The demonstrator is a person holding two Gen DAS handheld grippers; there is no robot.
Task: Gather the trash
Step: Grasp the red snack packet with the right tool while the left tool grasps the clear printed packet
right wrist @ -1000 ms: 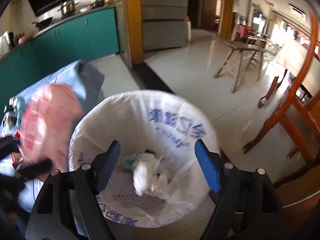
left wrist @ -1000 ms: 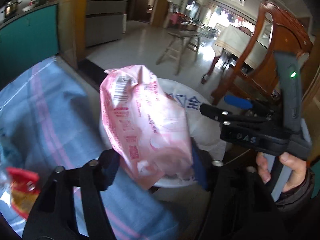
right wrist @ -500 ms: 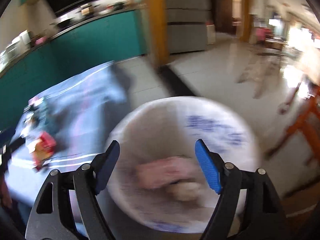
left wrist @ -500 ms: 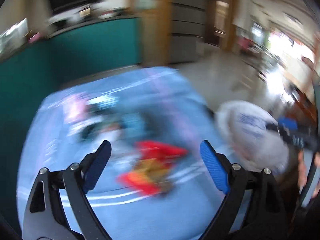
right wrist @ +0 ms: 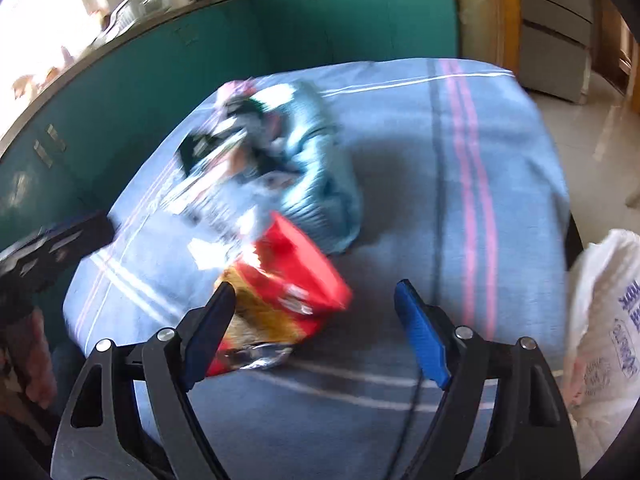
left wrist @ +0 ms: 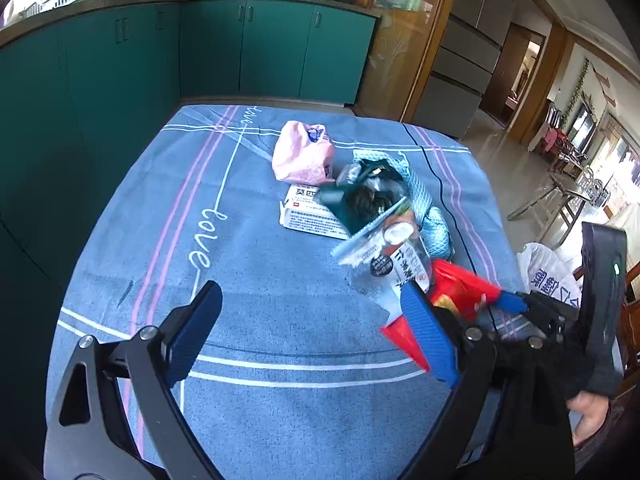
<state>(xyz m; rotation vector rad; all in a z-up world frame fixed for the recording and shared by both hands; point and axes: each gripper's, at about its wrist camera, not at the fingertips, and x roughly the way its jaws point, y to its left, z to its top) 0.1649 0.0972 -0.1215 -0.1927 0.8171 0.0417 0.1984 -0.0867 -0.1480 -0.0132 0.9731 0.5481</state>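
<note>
Trash lies heaped on a table under a blue cloth [left wrist: 248, 264]: a pink bag [left wrist: 302, 152], a white box [left wrist: 310, 218], a teal mesh bag [left wrist: 416, 188], a printed clear wrapper [left wrist: 400, 258] and a red snack bag [right wrist: 296, 276]. My left gripper [left wrist: 312, 316] hovers open over bare cloth in front of the heap, holding nothing. My right gripper [right wrist: 316, 300] is tilted down over the red snack bag [left wrist: 460, 290]. Its jaws are closing, and the bag's right half lies between them without being pressed. In the left wrist view the right gripper [left wrist: 516, 304] reaches in from the right.
A bin lined with a white printed bag [right wrist: 600, 320] stands off the table's right edge, also in the left wrist view as the white bag [left wrist: 548, 276]. Teal cabinets [left wrist: 248, 48] run behind the table. A black cord [left wrist: 444, 200] crosses the cloth. A hand [right wrist: 32, 344] holds the left gripper.
The pink wrapper that my left gripper held over the bin now lies in the bin. Both grippers have swung from the bin back over the table, the right one above the red bag.
</note>
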